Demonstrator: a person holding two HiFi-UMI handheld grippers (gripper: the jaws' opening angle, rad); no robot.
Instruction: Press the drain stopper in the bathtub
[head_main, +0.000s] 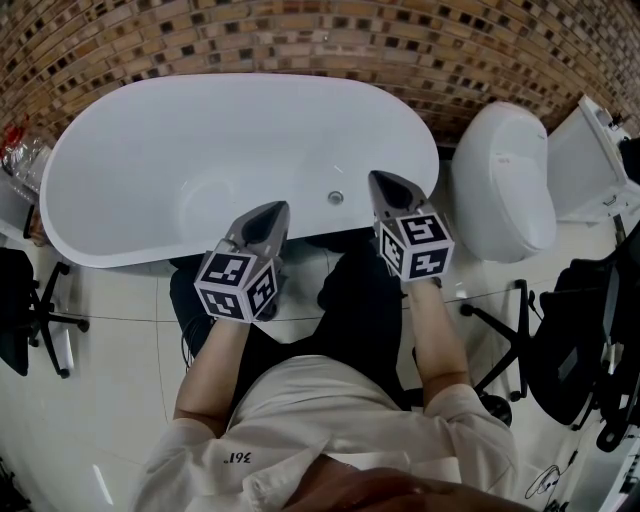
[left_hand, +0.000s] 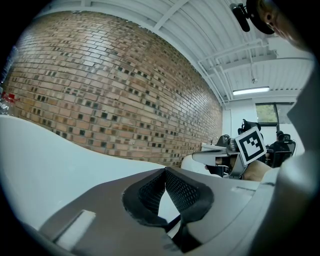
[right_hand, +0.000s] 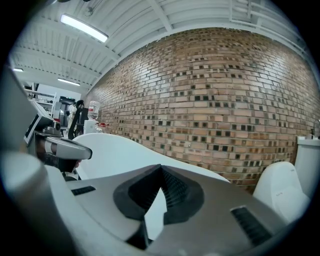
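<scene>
A white oval bathtub (head_main: 120, 130) lies in front of me in the head view. A small round chrome drain stopper (head_main: 336, 197) sits low inside it, near the front wall. My left gripper (head_main: 276, 209) hovers over the tub's near rim, left of the stopper, jaws shut on nothing. My right gripper (head_main: 379, 178) hangs just right of the stopper, also shut and empty. In the left gripper view the left gripper's (left_hand: 165, 170) tips meet against the tub wall. The right gripper's (right_hand: 160, 166) tips touch too. Neither gripper view shows the stopper.
A brick wall (head_main: 330, 40) runs behind the tub. A white toilet (head_main: 500, 185) and its cistern (head_main: 590, 160) stand to the right. Black office chairs stand at the left (head_main: 25, 310) and right (head_main: 590, 340) on the white tiled floor (head_main: 110, 400).
</scene>
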